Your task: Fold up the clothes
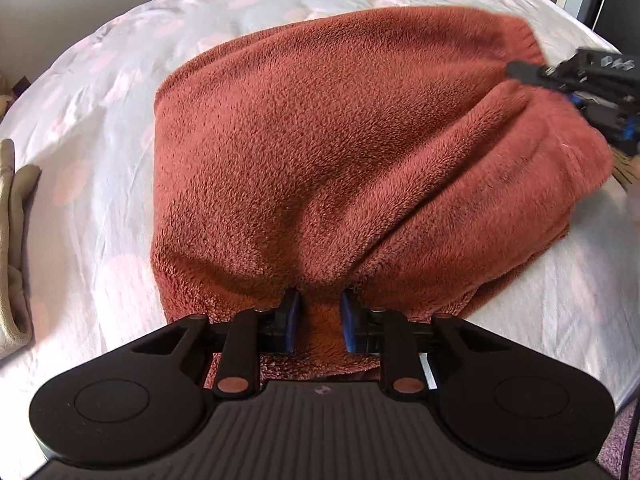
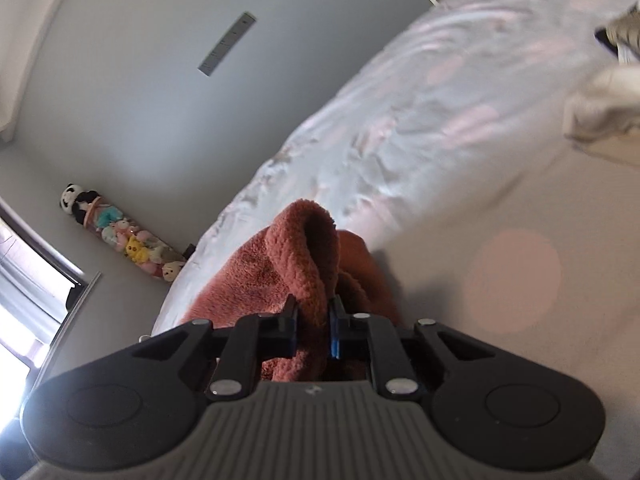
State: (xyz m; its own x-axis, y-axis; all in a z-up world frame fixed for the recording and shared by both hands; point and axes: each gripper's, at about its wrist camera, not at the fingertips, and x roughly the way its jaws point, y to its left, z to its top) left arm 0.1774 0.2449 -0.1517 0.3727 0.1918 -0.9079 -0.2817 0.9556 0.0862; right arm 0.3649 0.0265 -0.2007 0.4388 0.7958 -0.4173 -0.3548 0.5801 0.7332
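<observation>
A rust-red fleece garment lies spread on the white bed sheet in the left wrist view. My left gripper is shut on its near edge, and the pile bunches into creases that run into the blue pads. My right gripper reaches in from the right, blurred, at the garment's far right edge. In the right wrist view the right gripper is shut on a raised fold of the fleece garment, which loops up above the pads.
A beige piece of clothing lies at the bed's left edge. More pale clothes sit on the sheet at the far side. A clear tube of plush toys leans on the grey wall.
</observation>
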